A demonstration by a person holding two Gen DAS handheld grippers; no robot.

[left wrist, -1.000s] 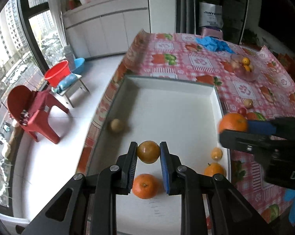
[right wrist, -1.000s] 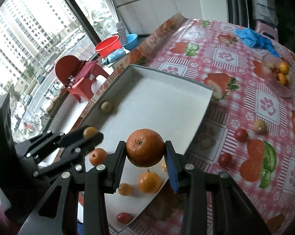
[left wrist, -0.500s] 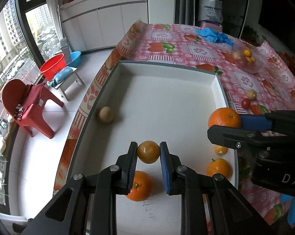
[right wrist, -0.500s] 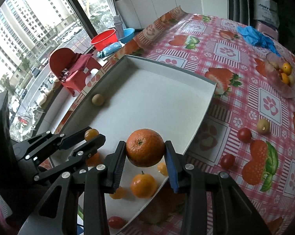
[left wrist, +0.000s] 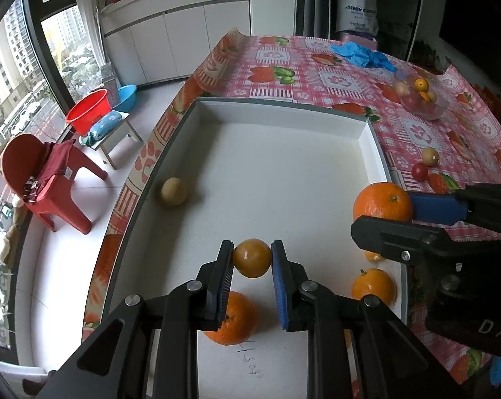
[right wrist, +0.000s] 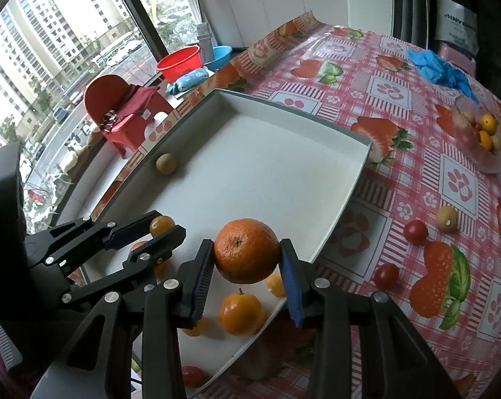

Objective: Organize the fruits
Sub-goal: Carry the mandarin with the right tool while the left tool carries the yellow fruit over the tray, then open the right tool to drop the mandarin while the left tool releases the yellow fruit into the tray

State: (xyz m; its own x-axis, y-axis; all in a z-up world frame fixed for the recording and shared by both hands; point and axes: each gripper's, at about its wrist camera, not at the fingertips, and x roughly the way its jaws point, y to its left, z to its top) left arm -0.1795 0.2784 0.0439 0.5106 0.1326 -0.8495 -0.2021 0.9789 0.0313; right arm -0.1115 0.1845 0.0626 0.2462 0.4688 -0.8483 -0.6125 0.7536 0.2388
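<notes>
My left gripper [left wrist: 252, 259] is shut on a small yellow-orange fruit [left wrist: 252, 258] and holds it above the white tray [left wrist: 283, 113]. My right gripper [right wrist: 247, 252] is shut on a large orange [right wrist: 246, 250] above the tray's near right edge. The large orange also shows in the left wrist view [left wrist: 382, 202]. The left gripper shows in the right wrist view [right wrist: 164, 229]. Oranges [left wrist: 232, 319] [left wrist: 373, 286] lie at the tray's near end, and a pale round fruit [left wrist: 174, 191] lies by its left wall.
On the pink tablecloth right of the tray lie cherry tomatoes [right wrist: 415, 231] [right wrist: 386, 275] and a pale fruit [right wrist: 447, 218]. A clear bowl of fruit [right wrist: 479, 133] and blue gloves [right wrist: 443, 69] are farther back. The table's left edge drops to the floor with a red chair [left wrist: 41, 179].
Both grippers have moved a little forward and up over the tray, each still holding its fruit. The pale fruit by the left wall has stopped rolling.
</notes>
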